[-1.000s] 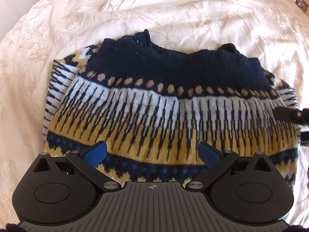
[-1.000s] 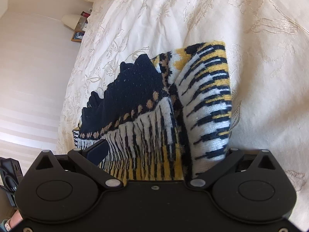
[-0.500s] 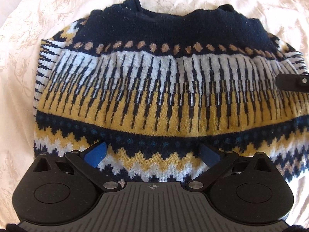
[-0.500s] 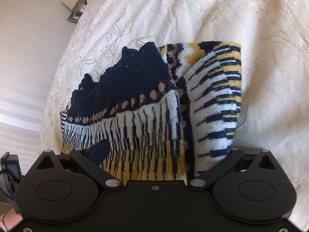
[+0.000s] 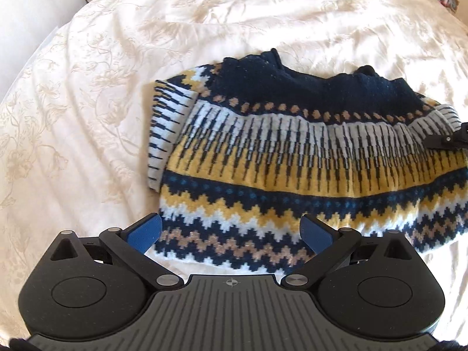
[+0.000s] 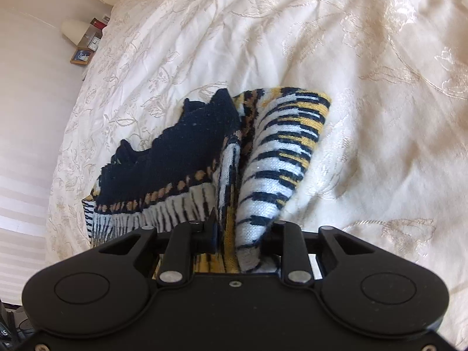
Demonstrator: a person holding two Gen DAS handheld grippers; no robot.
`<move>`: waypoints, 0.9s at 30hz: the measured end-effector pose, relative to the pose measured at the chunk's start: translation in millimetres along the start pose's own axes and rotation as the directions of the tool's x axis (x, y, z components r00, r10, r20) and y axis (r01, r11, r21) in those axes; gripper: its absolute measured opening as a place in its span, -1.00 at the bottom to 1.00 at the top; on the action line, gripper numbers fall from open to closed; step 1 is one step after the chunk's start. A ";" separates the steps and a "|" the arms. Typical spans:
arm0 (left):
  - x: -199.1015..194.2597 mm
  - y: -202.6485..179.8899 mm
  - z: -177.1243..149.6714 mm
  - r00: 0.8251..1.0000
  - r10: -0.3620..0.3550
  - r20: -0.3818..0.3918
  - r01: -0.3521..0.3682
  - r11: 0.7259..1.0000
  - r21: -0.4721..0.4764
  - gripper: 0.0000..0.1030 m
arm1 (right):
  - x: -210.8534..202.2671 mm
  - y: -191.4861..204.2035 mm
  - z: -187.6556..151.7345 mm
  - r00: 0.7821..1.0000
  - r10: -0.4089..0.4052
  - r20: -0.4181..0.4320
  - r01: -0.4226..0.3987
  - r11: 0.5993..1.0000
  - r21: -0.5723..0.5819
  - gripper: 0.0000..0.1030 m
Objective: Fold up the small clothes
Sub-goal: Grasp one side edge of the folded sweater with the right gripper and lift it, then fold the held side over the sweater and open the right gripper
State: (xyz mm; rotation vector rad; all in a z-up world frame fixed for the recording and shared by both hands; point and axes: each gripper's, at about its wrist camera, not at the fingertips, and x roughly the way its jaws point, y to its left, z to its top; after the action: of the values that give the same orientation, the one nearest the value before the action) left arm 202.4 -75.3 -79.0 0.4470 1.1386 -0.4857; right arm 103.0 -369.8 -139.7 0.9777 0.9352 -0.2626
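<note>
While closing, right hand-held gripper (image 6: 242, 234) pinches sweater (image 6: 263, 158) edge.

Two matte black grippers, alike in build: left gripper (image 5: 231, 231) with blue pads (image 5: 145, 232) on angled black fingers, silver screws at the pivots, round discs either side, ribbed grey centre plate with a small crosshair mark; right gripper (image 6: 242, 231) plain black, silver screws too

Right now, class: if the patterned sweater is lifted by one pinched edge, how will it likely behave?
Probably floppy: the sweater already bunches into folds where the right gripper is closing on its edge. Its thick knit looks grippy, unlikely to slip. It should drag across the bedspread, not slide.
</note>
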 end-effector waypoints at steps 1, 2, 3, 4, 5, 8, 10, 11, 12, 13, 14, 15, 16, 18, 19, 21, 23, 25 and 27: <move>-1.5 6.3 -1.0 1.000 -0.003 0.005 0.003 1.000 -0.008 0.97 | -3.1 12.1 -0.1 1.000 -0.010 0.007 0.010 1.000 -0.016 -0.36; -1.4 12.7 -2.1 1.000 -0.008 0.007 0.008 1.000 -0.015 0.97 | -6.2 27.7 0.0 1.000 -0.016 0.013 0.016 0.999 -0.035 -0.37; -2.6 19.3 -4.0 1.000 -0.012 0.007 0.012 1.000 -0.021 0.97 | -8.5 41.5 -0.1 1.000 -0.016 0.018 0.017 0.999 -0.049 -0.37; -3.6 26.2 -6.3 1.000 -0.013 0.010 0.014 1.000 -0.027 0.97 | -10.1 55.9 -0.6 1.000 -0.016 0.022 0.017 0.998 -0.063 -0.37; -4.0 32.1 -8.2 1.000 -0.014 0.011 0.014 0.999 -0.031 0.97 | -10.8 71.0 -1.4 1.000 -0.015 0.024 0.017 0.997 -0.081 -0.37; -5.3 52.2 -16.1 1.000 -0.025 0.013 0.026 0.999 -0.041 0.97 | -5.3 114.5 -4.8 1.000 -0.001 0.028 0.005 0.990 -0.138 -0.37; -5.3 67.0 -21.8 0.999 -0.035 0.009 0.035 0.998 -0.056 0.97 | 1.6 137.3 -8.0 1.000 0.014 0.025 -0.010 0.987 -0.160 -0.38; -4.8 74.3 -24.4 0.999 -0.040 0.005 0.040 0.997 -0.064 0.97 | 7.9 149.7 -9.9 1.000 0.022 0.022 -0.018 0.985 -0.173 -0.38; -3.7 81.0 -26.7 0.999 -0.044 0.000 0.044 0.997 -0.071 0.97 | 15.1 160.7 -12.0 1.000 0.025 0.017 -0.021 0.982 -0.185 -0.38; -2.8 87.8 -29.0 0.999 -0.046 -0.006 0.046 0.996 -0.077 0.97 | 23.0 171.0 -14.1 1.000 0.022 0.008 -0.020 0.981 -0.195 -0.38; -1.6 93.3 -30.7 0.999 -0.047 -0.010 0.046 0.996 -0.081 0.97 | 34.2 183.2 -17.4 1.000 0.016 -0.003 -0.016 0.978 -0.207 -0.38; -1.6 100.9 -33.8 0.999 -0.045 -0.013 0.043 0.995 -0.087 0.97 | 43.7 192.0 -21.5 1.000 0.009 -0.016 -0.012 0.975 -0.222 -0.38; -0.9 106.9 -35.6 0.999 -0.043 -0.016 0.041 0.995 -0.092 0.97 | 55.4 201.7 -24.9 1.000 0.000 -0.030 -0.008 0.972 -0.234 -0.38; 0.2 118.6 -39.1 0.999 -0.044 -0.021 0.041 0.994 -0.104 0.97 | 77.6 217.8 -33.6 0.998 -0.020 -0.063 0.003 0.967 -0.255 -0.38; 0.9 123.8 -40.4 0.999 -0.045 -0.023 0.042 0.993 -0.108 0.97 | 88.2 224.5 -37.8 0.996 -0.035 -0.077 0.013 0.963 -0.267 -0.38; 2.1 132.0 -42.6 0.999 -0.045 -0.027 0.042 0.993 -0.109 0.97 | 106.3 238.7 -48.5 0.992 -0.081 -0.097 0.048 0.949 -0.310 -0.38; 3.0 139.3 -44.5 0.999 -0.046 -0.029 0.042 0.993 -0.112 0.98 | 121.8 256.6 -60.0 0.983 -0.150 -0.103 0.102 0.921 -0.376 -0.38; 5.1 144.4 -46.0 0.998 -0.051 -0.035 0.046 0.991 -0.122 0.97 | 132.9 269.2 -67.6 0.972 -0.215 -0.098 0.153 0.887 -0.436 -0.38; 7.9 148.7 -47.3 0.997 -0.059 -0.045 0.052 0.990 -0.133 0.97 | 143.4 280.8 -72.2 0.956 -0.274 -0.106 0.189 0.850 -0.491 -0.26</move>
State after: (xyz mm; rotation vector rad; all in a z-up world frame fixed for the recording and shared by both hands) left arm 255.7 71.2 -89.7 0.3147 1.2247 -0.4474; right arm 310.4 -124.7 -100.6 0.4313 1.2109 -0.1386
